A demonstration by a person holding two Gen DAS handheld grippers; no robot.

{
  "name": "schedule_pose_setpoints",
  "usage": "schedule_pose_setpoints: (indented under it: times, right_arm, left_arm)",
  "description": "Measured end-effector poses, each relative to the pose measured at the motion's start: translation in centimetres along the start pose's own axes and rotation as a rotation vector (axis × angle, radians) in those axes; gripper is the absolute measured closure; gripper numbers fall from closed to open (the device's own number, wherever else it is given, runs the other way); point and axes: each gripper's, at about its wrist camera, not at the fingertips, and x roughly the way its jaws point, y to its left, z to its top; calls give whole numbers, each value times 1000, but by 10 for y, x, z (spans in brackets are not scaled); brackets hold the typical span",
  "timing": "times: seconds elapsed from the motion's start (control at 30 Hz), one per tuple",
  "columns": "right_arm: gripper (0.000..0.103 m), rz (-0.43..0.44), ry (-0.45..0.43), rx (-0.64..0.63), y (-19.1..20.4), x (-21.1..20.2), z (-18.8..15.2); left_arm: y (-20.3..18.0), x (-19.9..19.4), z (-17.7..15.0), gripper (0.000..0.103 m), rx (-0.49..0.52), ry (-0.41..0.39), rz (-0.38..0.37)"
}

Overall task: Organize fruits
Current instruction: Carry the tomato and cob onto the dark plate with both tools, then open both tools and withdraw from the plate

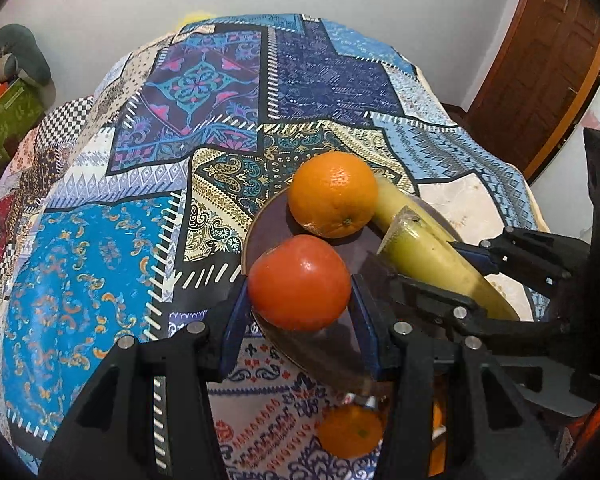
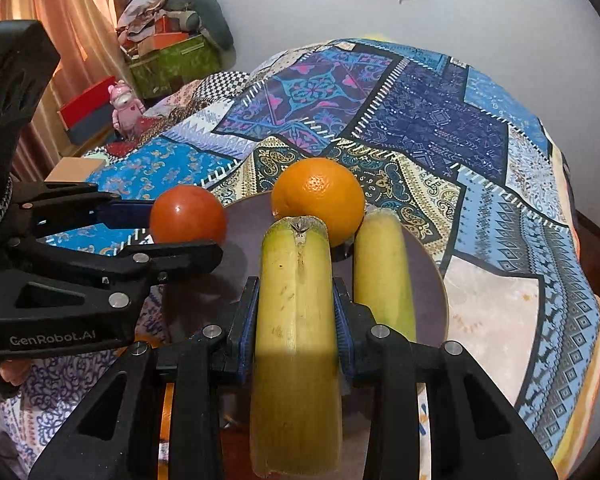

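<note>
Gripping yellow-green banana (image 2: 296,320) (blunt cut end)

Two close wrist views along the jaws, sharing the plate (image 1: 260,236) (image 2: 428,276).

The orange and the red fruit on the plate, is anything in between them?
No. In the left wrist view only bare dark plate shows between the orange and the red fruit, which the left gripper holds.
</note>
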Motion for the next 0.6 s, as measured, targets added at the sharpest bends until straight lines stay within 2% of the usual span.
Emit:
schedule_pose_setpoints:
  times: [0.33,0.6]
  right_arm:
    - [72,14,36,-12,1,18,1]
    - [71,24,40,15,-3,22,2]
  left_arm:
    - [2,20,5,55,16,37,2]
    - [-4,17,7,54,32,12,6]
